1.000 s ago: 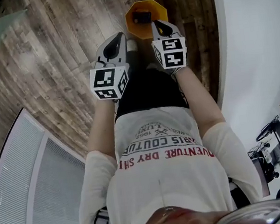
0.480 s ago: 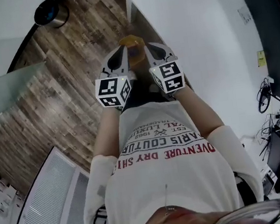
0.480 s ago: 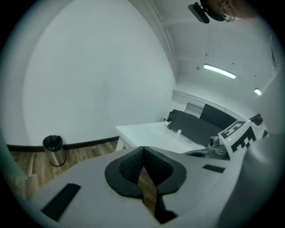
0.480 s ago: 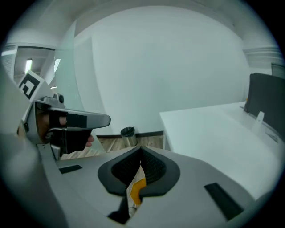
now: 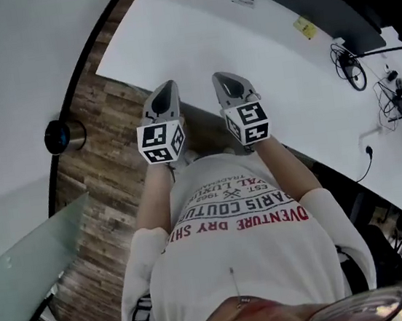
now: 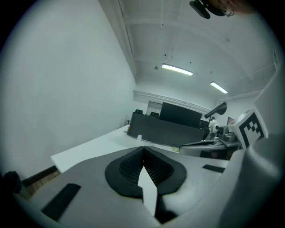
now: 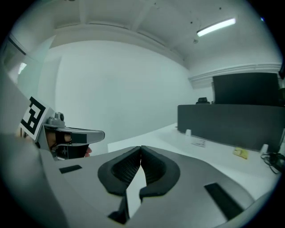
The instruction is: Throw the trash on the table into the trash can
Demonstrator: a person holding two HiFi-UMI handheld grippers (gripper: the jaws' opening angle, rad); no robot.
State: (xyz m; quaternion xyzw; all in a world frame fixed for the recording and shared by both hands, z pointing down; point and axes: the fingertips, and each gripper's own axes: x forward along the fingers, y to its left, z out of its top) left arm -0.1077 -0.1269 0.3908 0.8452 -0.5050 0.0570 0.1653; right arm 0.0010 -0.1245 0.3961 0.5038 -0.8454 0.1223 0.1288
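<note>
White table (image 5: 192, 40), one; yellow scrap (image 5: 305, 28), one, lying on it well beyond and right of my tongs. On my left gripper (image 5: 164, 89) and right gripper (image 5: 224, 78), jaws pressed together, nothing between.

A white table (image 5: 285, 71) fills the head view's upper right, wood-plank floor (image 5: 107, 176) at its left. Ceiling light strips (image 6: 177, 70) glow above a dark partition (image 6: 164, 129).

table (image 5: 193, 47): white | floor (image 5: 108, 183): brown wood-grain planks | shirt (image 5: 243, 260): cream — red lettering | note (image 5: 305, 28): yellow
</note>
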